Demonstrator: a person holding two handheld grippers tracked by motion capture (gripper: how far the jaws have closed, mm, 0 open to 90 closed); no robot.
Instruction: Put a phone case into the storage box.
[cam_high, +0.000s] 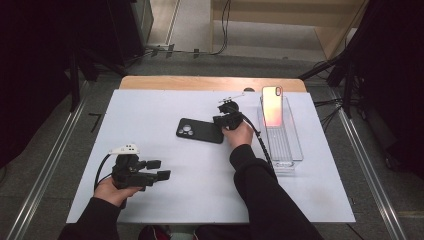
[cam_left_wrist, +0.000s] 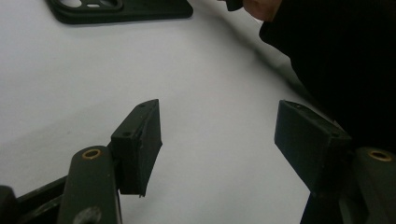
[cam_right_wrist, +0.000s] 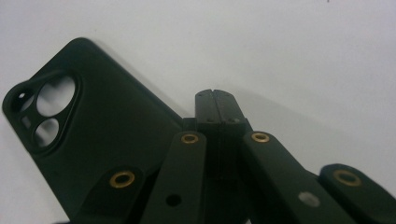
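Landmark: white rectangular table sheet (cam_high: 200, 190) laid over a wooden tabletop.
Phone case: flat black rubbery phone case (cam_high: 200, 130) with a round-holed camera cut-out, lying flat near the middle of the white sheet; in the right gripper view (cam_right_wrist: 102, 140) it lies just left of the jaws.
Right gripper: black two-jaw right gripper (cam_high: 226, 119), at the phone case's right end; its jaws are pressed together with nothing between them, tips beside the case's edge; contact with it cannot be told.
Left gripper: black left gripper (cam_high: 161, 169) low on the sheet's near left part, well apart from the case; jaws stand wide apart, empty.
Tray: clear plastic oblong tray (cam_high: 292, 150) on the sheet's right side.
Phone: pink-backed smartphone (cam_high: 272, 106) standing upright in the tray's far end.
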